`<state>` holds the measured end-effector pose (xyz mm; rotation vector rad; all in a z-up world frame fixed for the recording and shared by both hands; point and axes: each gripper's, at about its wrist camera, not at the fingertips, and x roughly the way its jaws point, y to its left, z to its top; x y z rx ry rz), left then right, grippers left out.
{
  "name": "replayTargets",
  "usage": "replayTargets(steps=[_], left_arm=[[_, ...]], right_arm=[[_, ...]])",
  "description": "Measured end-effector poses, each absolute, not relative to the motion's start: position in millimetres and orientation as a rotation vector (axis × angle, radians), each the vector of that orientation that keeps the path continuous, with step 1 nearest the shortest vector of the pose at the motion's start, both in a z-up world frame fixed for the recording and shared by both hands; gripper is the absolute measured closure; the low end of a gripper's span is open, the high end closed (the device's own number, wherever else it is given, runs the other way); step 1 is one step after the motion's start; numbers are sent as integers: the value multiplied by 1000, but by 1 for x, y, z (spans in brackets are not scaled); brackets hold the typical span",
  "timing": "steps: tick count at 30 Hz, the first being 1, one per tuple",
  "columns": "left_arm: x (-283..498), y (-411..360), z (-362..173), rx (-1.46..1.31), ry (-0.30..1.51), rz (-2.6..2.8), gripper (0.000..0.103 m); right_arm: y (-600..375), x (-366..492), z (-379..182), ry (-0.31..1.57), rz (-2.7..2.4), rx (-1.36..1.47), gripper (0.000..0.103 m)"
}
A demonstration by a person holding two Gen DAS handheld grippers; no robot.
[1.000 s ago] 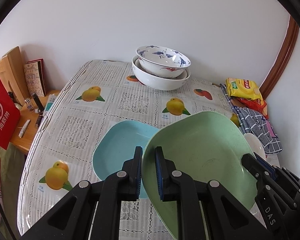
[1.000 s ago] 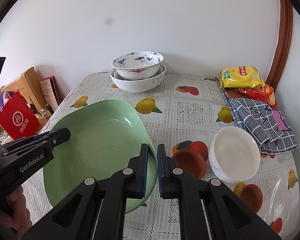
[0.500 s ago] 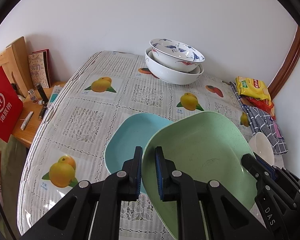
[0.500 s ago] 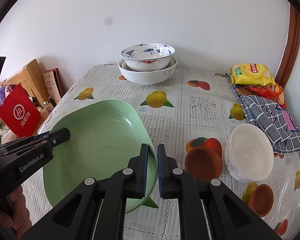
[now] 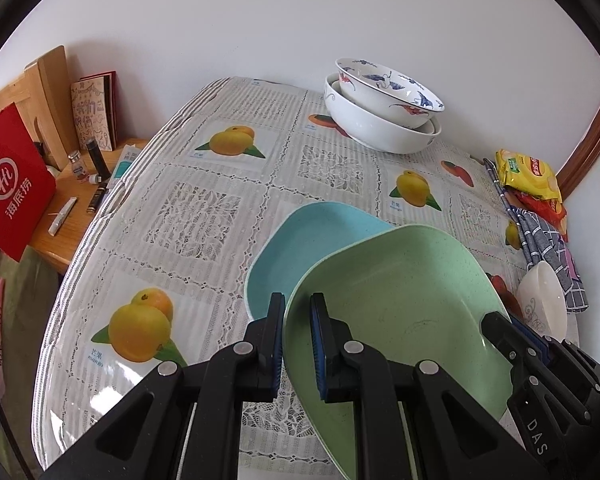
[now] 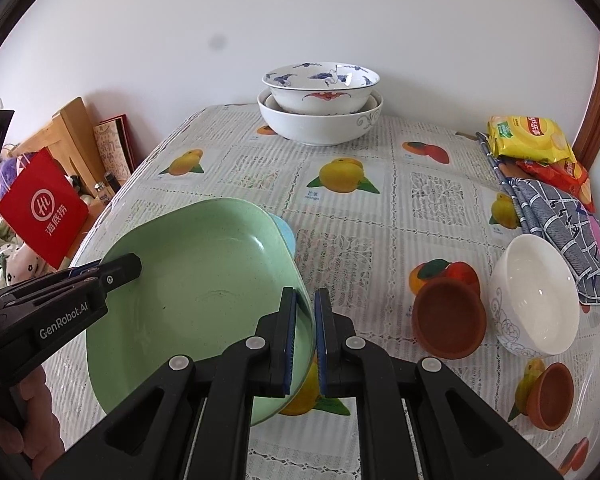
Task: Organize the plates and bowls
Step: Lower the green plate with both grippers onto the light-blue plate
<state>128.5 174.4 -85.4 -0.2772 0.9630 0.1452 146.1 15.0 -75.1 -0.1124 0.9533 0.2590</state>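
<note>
- Step: stacking green plate, clamped by left tool and right tool, onto blue plate, frame centre.
- Next: lower level, seat squarely, then release both rims.

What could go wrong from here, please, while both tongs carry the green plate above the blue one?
The green plate is pinched only at opposite rims by the left tongs and right tongs; uneven lowering could twist it loose. It sits offset over the blue plate, so it might land crooked. The white bowl stands close beside the right tongs.
</note>
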Motion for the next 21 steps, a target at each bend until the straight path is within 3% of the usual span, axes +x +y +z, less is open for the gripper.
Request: replayTargets(steps=[21], left_arm=[[133, 199, -102, -308, 995, 210, 90]], right_arm=[[42, 165, -93, 988, 315, -135, 94]])
